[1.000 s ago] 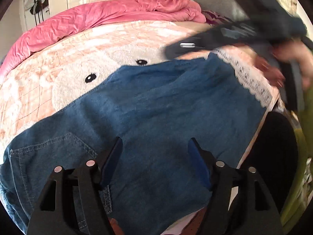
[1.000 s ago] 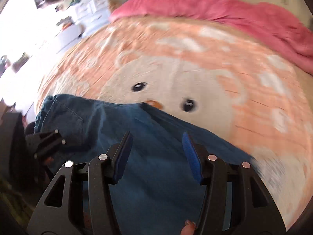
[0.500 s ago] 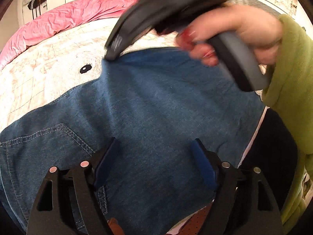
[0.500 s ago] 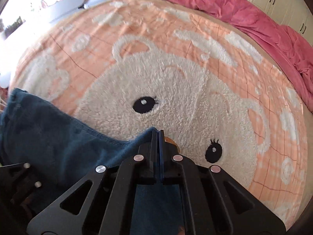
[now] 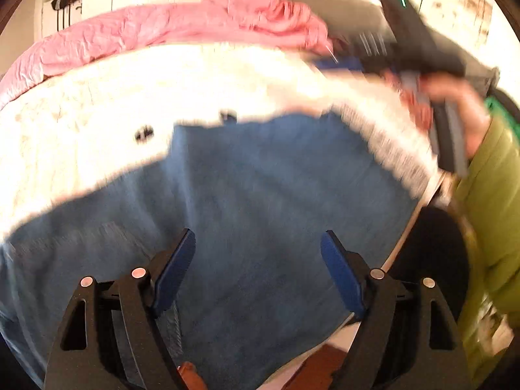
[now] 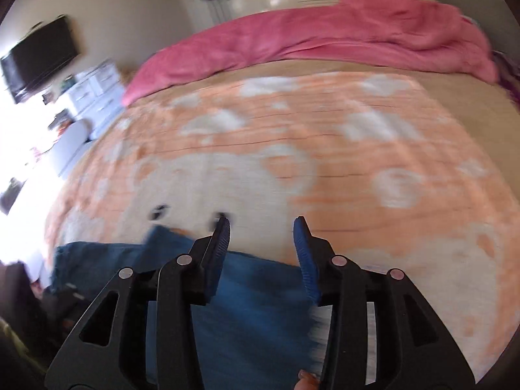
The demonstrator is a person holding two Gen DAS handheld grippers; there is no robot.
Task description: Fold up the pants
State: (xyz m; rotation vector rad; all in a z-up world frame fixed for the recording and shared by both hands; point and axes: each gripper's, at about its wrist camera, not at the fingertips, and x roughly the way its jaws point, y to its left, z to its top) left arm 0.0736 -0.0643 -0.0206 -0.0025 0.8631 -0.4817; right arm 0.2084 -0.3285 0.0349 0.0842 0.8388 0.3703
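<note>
Blue denim pants (image 5: 260, 201) lie folded on the bear-print blanket at the bed's near edge; they also show in the right wrist view (image 6: 247, 292). My left gripper (image 5: 258, 253) is open and empty, just above the denim. My right gripper (image 6: 261, 227) is open and empty, raised over the pants' far edge. In the left wrist view the right gripper (image 5: 422, 52) appears blurred at the upper right, lifted off the pants, held by a hand in a green sleeve.
An orange and white bear blanket (image 6: 325, 162) covers the bed. A pink duvet (image 6: 325, 42) is bunched along the far side. The bed edge with lace trim (image 5: 399, 159) is at the right. A TV (image 6: 39, 58) and white drawers stand at the left.
My right gripper was shut on the pants' edge half a second ago; it has opened, let go and lifted away to the right. The left gripper stays open over the denim.
</note>
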